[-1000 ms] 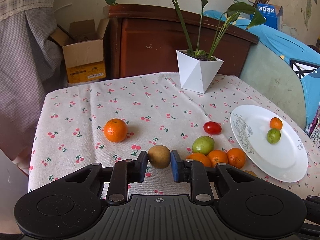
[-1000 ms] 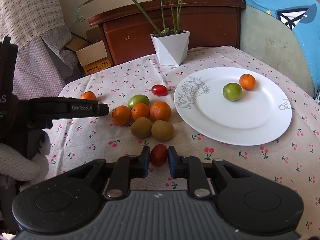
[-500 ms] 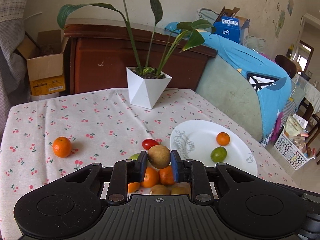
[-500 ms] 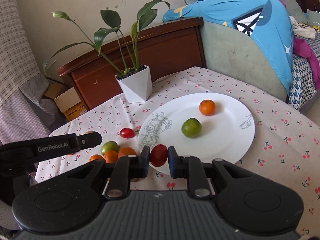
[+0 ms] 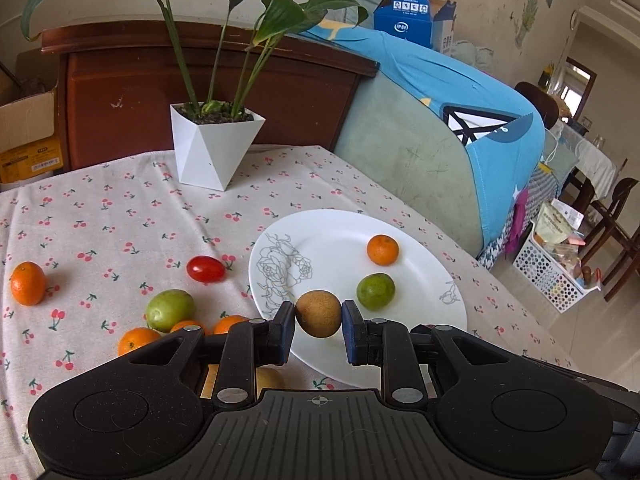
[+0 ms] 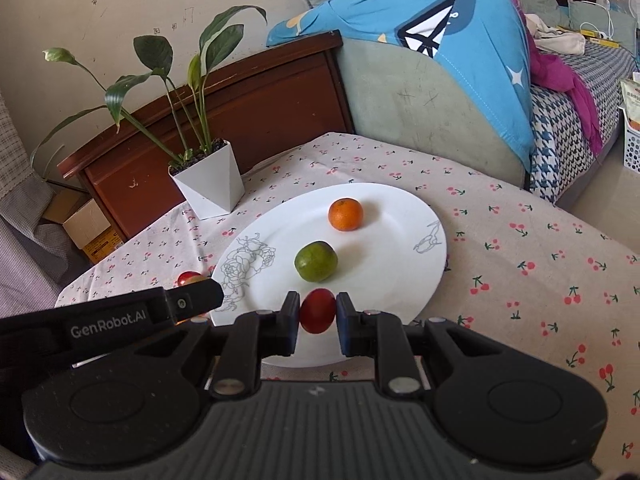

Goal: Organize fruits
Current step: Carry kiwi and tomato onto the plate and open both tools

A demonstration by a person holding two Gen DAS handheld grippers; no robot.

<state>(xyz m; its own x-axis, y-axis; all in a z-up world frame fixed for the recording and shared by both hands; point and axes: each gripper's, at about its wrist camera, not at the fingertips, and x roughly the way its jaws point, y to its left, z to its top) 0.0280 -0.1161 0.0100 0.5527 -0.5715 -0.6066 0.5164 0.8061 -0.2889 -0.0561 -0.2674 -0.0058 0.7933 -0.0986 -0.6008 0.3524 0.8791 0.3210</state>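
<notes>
Kiwi (image 5: 318, 313), brown, round and rough-skinned, sits clamped between the two fingers of the left gripper (image 5: 319, 322), held over the near rim of the white plate (image 5: 420, 276) in the left wrist view. On the plate lie two fruits: one orange (image 5: 383, 249) toward its far side and one green lime (image 5: 375, 291) nearer the kiwi. Left of the plate, on the cherry-print tablecloth (image 5: 120, 216), are one red tomato (image 5: 205, 269), one green fruit (image 5: 170, 309), and four oranges, one of them (image 5: 27, 283) well apart at the far left; a further yellowish fruit is partly hidden under the gripper. One white plant pot (image 5: 214, 148) stands beyond the plate. In the right wrist view, the right gripper (image 6: 317, 318) is closed on a smooth, glossy red tomato (image 6: 317, 315), held above the plate's (image 6: 400, 216) near edge. The same orange (image 6: 345, 214) and lime (image 6: 315, 261) rest on the plate, and a second tomato (image 6: 188, 278) peeks out left of the plate, behind the left gripper's finger (image 6: 192, 300).
</notes>
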